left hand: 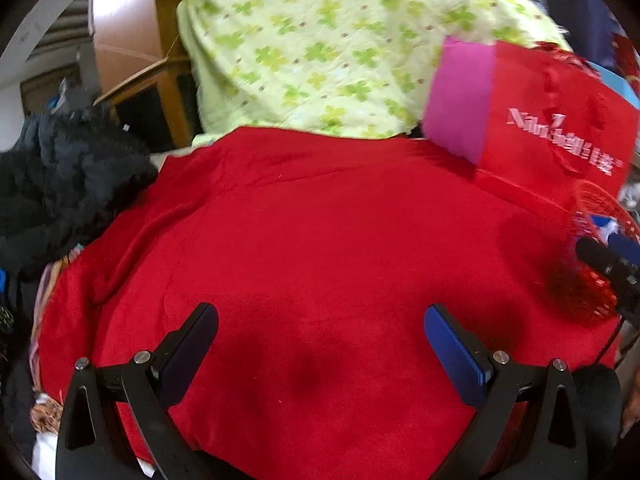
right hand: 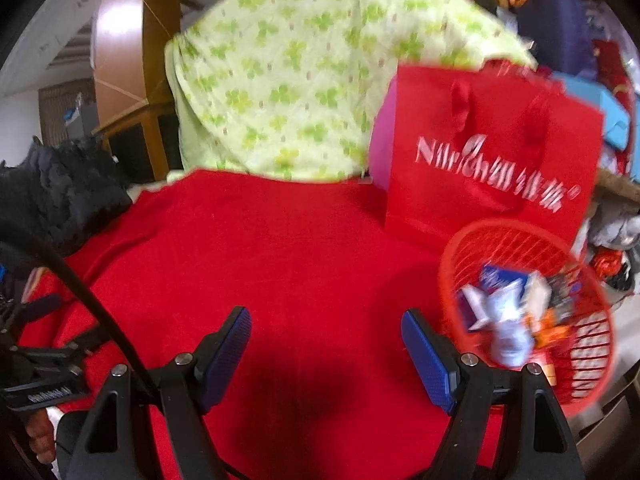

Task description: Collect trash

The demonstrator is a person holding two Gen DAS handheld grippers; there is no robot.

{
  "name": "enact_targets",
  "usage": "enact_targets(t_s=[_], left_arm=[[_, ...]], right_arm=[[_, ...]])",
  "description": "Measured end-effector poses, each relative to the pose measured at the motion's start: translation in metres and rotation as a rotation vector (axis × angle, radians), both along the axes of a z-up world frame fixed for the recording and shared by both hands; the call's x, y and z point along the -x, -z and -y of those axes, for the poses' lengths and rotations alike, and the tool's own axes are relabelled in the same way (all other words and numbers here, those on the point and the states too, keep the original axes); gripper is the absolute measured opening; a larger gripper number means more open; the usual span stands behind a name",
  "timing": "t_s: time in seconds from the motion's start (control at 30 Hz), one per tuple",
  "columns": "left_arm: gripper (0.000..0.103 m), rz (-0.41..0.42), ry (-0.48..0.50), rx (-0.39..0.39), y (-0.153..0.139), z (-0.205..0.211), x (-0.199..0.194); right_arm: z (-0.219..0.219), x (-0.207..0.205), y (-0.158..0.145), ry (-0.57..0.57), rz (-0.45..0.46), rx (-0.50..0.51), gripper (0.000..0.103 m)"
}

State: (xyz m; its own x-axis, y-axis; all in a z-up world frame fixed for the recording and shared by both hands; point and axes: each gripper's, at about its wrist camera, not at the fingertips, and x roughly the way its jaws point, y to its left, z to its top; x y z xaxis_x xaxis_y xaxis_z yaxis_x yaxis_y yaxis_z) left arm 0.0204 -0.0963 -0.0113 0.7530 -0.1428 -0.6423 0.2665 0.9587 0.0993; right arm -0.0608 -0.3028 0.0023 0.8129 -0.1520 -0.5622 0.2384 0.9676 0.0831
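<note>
Two hand-held grippers are hanging over the red cloth (left hand: 304,240) that is covering the surface, and I am seeing both with jaws spread wide and nothing between the blue pads. My left hand-held gripper (left hand: 320,344) is sitting above a bare stretch of cloth, its shadow falling just below it. My right hand-held gripper (right hand: 326,348) is doing the same, with the red mesh basket (right hand: 472,248) standing just beside its right finger. The trash (right hand: 508,312) is lying inside that basket: crumpled white and blue wrappers, with something orange mixed in, though blur is keeping me from telling the pieces apart. From the left wrist view I am catching only the basket's edge at the far right, next to the tip of the other hand-held gripper. A red paper bag (right hand: 496,152) with white lettering and a pink side panel is standing upright behind the basket, leaning against a pale green bedcover (left hand: 320,40) printed with clover leaves. A heap of dark fuzzy clothing (left hand: 68,176) is resting at the cloth's left edge.
</note>
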Motion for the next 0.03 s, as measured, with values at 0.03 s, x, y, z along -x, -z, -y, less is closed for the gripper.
enact_targets(t_s=[0.03], left_arm=[[0.102,-0.010,-0.009,-0.002,0.0061,-0.0015,-0.0081]], right_arm=[[0.0023,-0.0130,0.0102,-0.002,-0.018,-0.010,0.080]])
